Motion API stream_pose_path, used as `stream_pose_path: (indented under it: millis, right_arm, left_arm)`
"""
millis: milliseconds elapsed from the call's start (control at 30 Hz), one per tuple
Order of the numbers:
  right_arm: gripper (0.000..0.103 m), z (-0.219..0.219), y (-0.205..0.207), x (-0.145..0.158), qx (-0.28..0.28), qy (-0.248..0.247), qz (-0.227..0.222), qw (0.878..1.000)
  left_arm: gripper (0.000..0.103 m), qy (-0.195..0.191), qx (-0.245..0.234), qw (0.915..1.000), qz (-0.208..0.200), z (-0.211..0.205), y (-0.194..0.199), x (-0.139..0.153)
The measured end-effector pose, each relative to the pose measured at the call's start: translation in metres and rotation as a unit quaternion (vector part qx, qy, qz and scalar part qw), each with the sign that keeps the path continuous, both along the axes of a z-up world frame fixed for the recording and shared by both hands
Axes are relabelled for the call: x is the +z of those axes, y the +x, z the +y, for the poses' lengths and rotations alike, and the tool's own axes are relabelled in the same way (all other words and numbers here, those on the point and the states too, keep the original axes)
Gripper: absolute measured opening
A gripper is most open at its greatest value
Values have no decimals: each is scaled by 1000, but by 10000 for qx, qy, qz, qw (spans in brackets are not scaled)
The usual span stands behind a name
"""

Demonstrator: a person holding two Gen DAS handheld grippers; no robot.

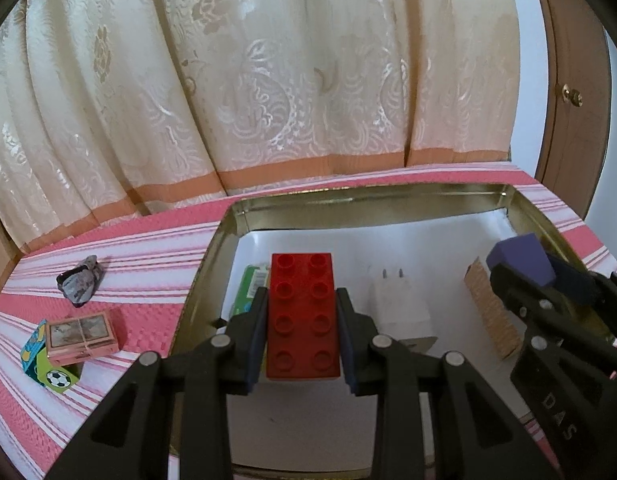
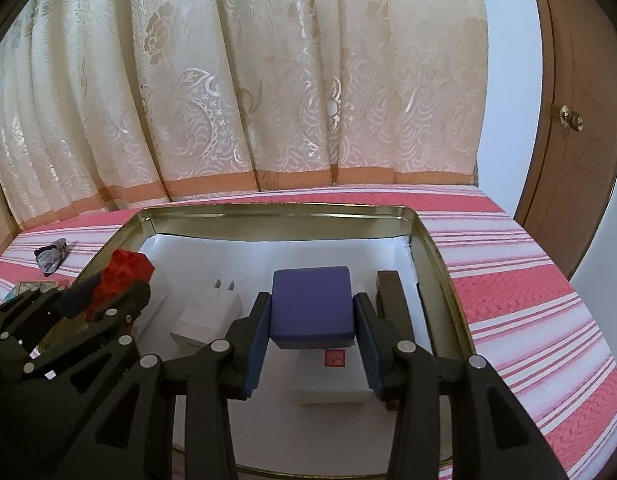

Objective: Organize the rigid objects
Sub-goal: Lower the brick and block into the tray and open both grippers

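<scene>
The only text that can be read is the white letters "DAS" on the black body of the right gripper [image 1: 520, 276], seen in the left wrist view. The green pack [image 1: 253, 280] in the tin carries a barcode-like label, too blurred to read. The small red square mark [image 2: 335, 358] on the white box is also not legible.
</scene>
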State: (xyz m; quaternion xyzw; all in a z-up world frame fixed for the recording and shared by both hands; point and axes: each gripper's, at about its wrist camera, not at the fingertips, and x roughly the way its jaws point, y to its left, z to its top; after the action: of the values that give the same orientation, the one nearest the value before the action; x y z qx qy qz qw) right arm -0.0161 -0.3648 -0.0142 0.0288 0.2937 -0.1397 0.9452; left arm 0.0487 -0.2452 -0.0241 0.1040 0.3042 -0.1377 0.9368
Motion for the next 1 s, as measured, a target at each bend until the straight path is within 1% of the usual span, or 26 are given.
stream_pose_path:
  millis: [367,700,733,767,800,833,900,967,1000]
  right_arm:
    - [44,1,4,-2,51,61,84,9999]
    - [44,2,7,-4,93,110,182,9997]
    - [45,2,6,-3,84,100,177,9998]
    - [48,2,6,-3,63,83,164,9998]
    - [48,2,5,-3,32,71,147,9999]
    - [52,1,3,-2,-56,63,122,9999]
    - [60,-4,1,-2,-148,158,53,9998]
    - [73,-12,-1,-1,-274,318,-17,9991]
    - [75,-16,-2,-1,-319,447,-72,9985]
  left_arm:
    - [30,102,20,9999,60,0,3,-1]
    - [31,308,46,9995,112,-6,4,-5]
    - [37,349,54,9993,94,-7,4,-5]
    - [45,380,77,9992,37,-7,2,-4]
    - [57,407,143,9991,-48,-8,0,-3]
    - [64,406,231,9988,-132,-6,-2,-2]
    - [69,300,286,9990,-192,-1,-3,1]
    - [76,136,362,9991,-195,6,-2,3]
    - [83,46,398,9990,-197,10,-2,4]
